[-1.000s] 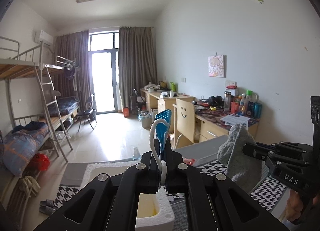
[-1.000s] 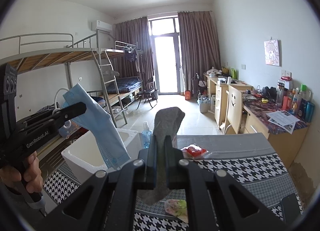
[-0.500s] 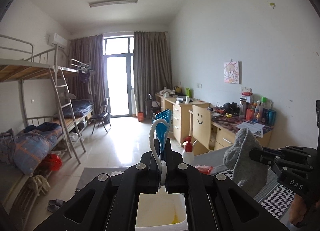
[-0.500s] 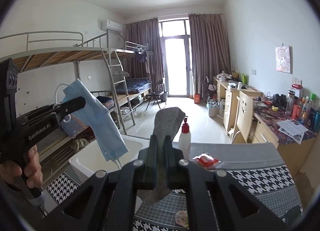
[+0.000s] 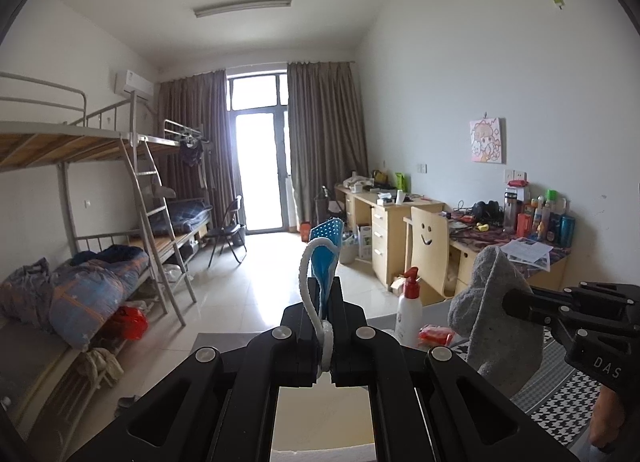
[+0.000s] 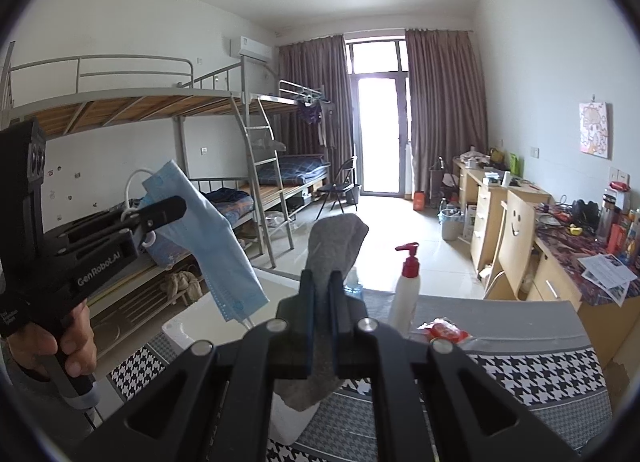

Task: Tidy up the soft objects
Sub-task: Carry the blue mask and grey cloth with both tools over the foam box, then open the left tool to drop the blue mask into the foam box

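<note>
Grippers both loaded, held in the air over the houndstooth table [image 6: 520,374]. Left gripper [image 5: 326,318] pinches a blue face mask [image 5: 326,258]; in the right wrist view the mask [image 6: 208,238] hangs down from the jaws, above the white foam box [image 6: 192,322] at the table's left end, white ear loop curling past the fingers. Right gripper [image 6: 320,290] is clamped on a grey sock [image 6: 336,238], toe sticking up, remainder drooping below the jaws over the table. White pump bottle [image 6: 404,294] with red top and a red packet [image 6: 442,330] stand on the table's far edge.
</note>
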Available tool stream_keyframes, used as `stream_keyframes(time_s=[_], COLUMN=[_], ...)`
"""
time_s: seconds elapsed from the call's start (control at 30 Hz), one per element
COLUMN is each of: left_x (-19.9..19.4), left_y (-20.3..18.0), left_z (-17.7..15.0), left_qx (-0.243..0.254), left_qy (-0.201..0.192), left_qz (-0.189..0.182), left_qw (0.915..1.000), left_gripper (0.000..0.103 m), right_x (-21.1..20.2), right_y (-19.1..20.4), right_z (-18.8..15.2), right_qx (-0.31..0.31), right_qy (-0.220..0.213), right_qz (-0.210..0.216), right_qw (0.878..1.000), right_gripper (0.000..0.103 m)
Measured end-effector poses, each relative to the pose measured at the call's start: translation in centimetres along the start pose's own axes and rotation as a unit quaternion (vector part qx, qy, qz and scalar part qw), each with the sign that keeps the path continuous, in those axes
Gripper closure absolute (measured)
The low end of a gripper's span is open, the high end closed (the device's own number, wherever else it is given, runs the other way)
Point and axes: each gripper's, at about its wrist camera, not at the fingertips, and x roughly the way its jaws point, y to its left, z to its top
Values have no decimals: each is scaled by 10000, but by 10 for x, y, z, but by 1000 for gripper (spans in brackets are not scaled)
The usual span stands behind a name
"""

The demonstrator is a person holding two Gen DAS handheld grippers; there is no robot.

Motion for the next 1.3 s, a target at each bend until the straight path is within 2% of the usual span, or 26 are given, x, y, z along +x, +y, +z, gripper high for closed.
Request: stream_keyframes(time_s=[0.3, 1.03, 1.13, 1.17, 1.2, 1.3], left_x=[11, 39, 44, 45, 45, 44], left_y=[3, 6, 7, 8, 11, 16], left_z=[-11, -30, -34, -35, -37, -40], left_qx=[57, 31, 52, 41, 1, -84], left_qy=[187, 706, 819, 830, 833, 782], left_qz=[127, -91, -106, -115, -128, -25], left_qw=[9997, 9975, 9966, 9965, 9964, 9969], left_gripper=[99, 98, 87, 75, 57, 28], right_x=[12, 36, 37, 38, 39, 42], right_y=[12, 27, 28, 29, 27, 27], right_z=[1, 2, 2, 2, 2, 1], right_qx=[-64, -116, -111, -116, -108, -89], right_qy=[81, 296, 319, 334, 348, 390], right_qz=[193, 384, 384, 380, 371, 382], right_qw=[9998, 9988, 9987, 9987, 9986, 9985], right_gripper=[94, 94, 94, 94, 94, 94])
